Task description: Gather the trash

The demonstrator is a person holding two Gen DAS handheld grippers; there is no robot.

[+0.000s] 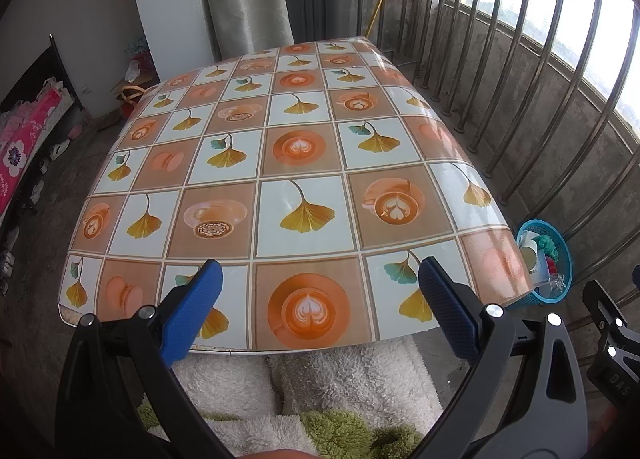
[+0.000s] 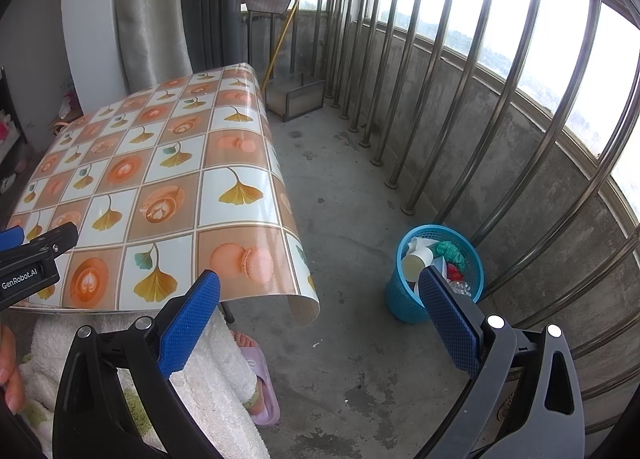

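Both the left gripper (image 1: 320, 283) and right gripper (image 2: 320, 291) gape wide, holding nothing. A blue mesh plastic wastebasket (image 2: 404, 299) full of trash stands on the concrete floor, right of the tile-patterned table (image 1: 240, 147), near the steel railing (image 2: 472, 107).

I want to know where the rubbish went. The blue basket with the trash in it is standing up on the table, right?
Not quite. The blue basket with the trash in it stands on the concrete floor, beside the table and near the railing. The right wrist view shows it.

Open left hand-held gripper (image 1: 320, 279), patterned table (image 1: 304, 147), trash basket (image 1: 560, 283)
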